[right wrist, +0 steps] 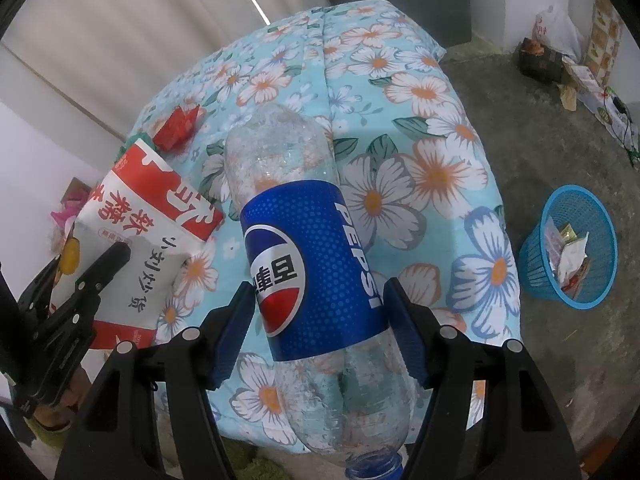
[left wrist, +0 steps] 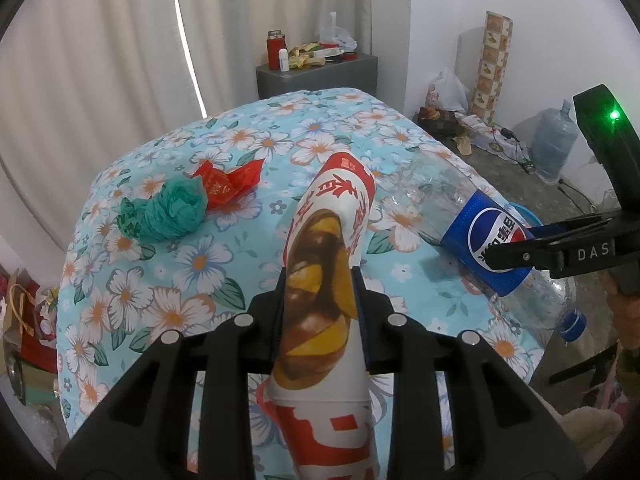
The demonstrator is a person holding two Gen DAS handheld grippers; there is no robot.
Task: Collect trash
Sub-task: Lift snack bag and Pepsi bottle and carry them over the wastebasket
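Note:
My left gripper (left wrist: 320, 280) is shut on a white and red snack bag (left wrist: 320, 272) with a brown and yellow picture, held above the flowered bed cover (left wrist: 192, 264). My right gripper (right wrist: 320, 308) is shut on an empty clear Pepsi bottle (right wrist: 308, 264) with a blue label, its cap toward me. The bottle also shows in the left wrist view (left wrist: 488, 240), and the bag shows in the right wrist view (right wrist: 140, 240). A crumpled green bag (left wrist: 164, 216) and a red wrapper (left wrist: 228, 180) lie on the cover at the left. A blue mesh basket (right wrist: 568, 248) with wrappers in it stands on the floor at the right.
A grey cabinet (left wrist: 316, 72) with bottles and clutter stands behind the bed by the curtains. A water jug (left wrist: 556, 140), plastic bag (left wrist: 448, 88), patterned roll (left wrist: 492, 64) and cables sit along the right wall. Bags lie on the floor at the left (left wrist: 24, 312).

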